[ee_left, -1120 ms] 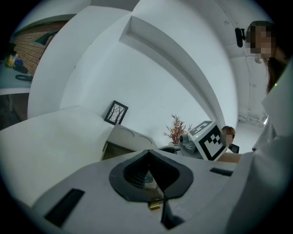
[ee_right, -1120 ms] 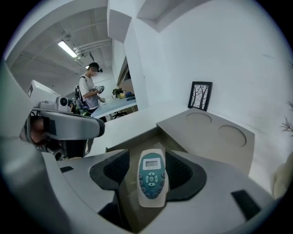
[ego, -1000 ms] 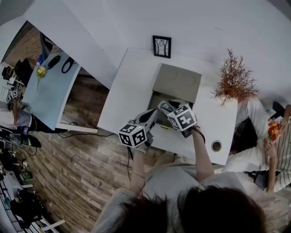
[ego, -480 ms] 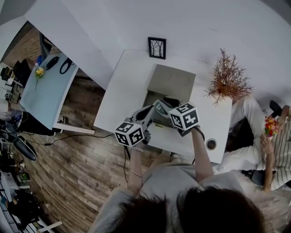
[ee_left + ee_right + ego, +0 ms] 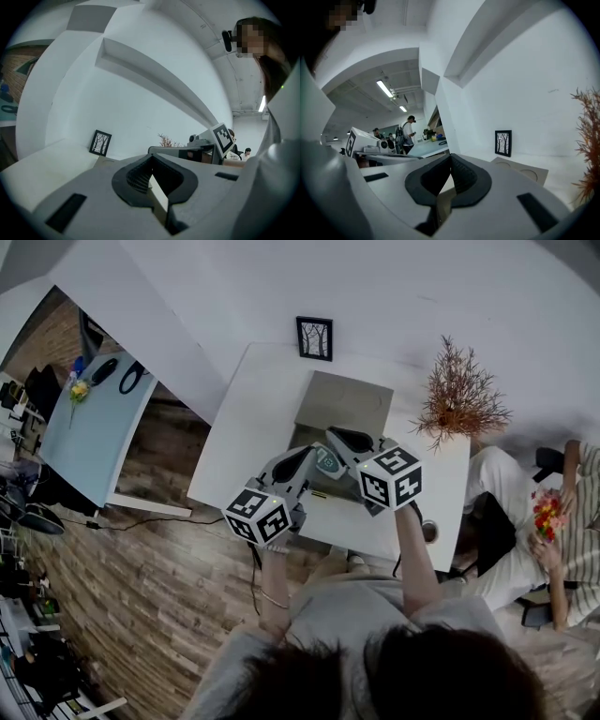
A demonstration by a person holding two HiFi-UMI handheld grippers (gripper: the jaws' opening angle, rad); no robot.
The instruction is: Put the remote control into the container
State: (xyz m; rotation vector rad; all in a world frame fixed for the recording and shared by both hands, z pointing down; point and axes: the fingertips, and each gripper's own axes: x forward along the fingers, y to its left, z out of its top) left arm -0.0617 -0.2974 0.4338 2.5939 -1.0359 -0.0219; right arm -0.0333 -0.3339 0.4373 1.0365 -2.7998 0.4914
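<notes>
Container: grey-brown cardboard box, sitting at about 1 o'clock from the head view's centre. Its lid flap is standing open, leaning back toward 12 o'clock and showing two round impressions. The opening at 6 o'clock is mostly staying hidden.

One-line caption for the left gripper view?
Left gripper, jaws together and empty, held over the white table, framed picture at its far edge.

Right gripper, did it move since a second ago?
Yes. The right gripper lifted up away from the container, toward the camera; its jaws have just been closing, empty.
</notes>
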